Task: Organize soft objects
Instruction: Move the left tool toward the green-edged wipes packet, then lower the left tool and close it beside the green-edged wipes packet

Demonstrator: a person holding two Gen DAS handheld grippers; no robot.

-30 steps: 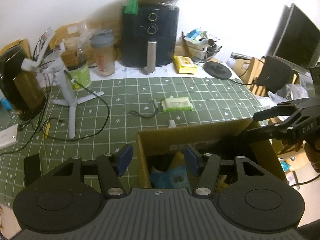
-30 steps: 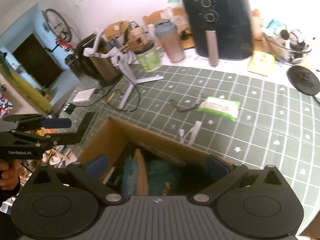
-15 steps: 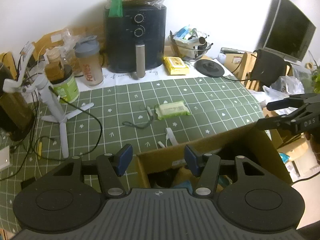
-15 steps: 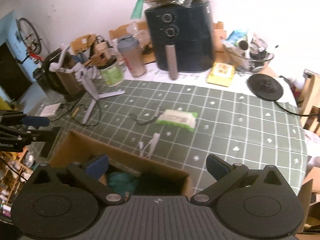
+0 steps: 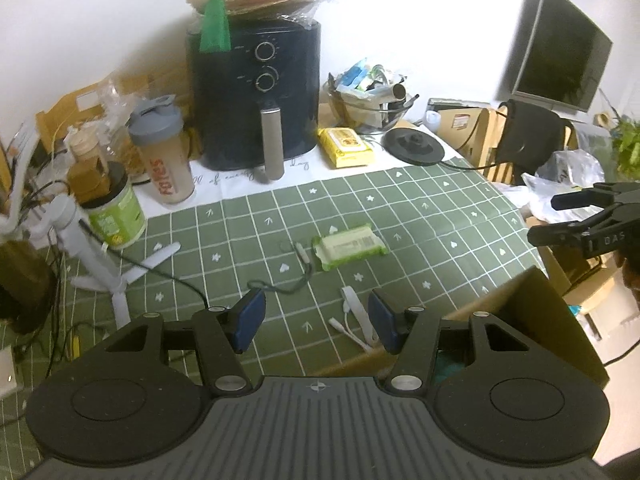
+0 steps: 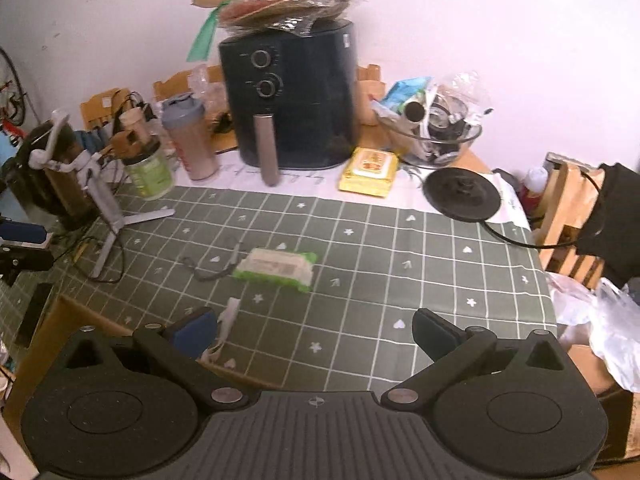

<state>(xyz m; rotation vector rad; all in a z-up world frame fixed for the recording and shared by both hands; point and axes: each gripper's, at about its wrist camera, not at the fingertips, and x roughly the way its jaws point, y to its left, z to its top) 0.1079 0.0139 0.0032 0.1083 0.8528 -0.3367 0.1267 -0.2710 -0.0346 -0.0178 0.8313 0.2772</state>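
A: Where is the green wipes pack point(image 5: 349, 246)?

B: Mid-table, beyond my 2 grippers, long axis running left-right. Left gripper point(image 5: 316, 322) lines up under it; right gripper point(image 6: 314, 334) sits slightly to its right. Both jaws stand apart, empty. Cardboard box point(image 5: 532, 312) is near.

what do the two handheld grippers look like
Both are matte black. The left gripper has a ribbed grey-black body, two round discs, silver pivot screws and blue pads on its fingers. The right gripper matches; seen from the left view it carries white lettering.
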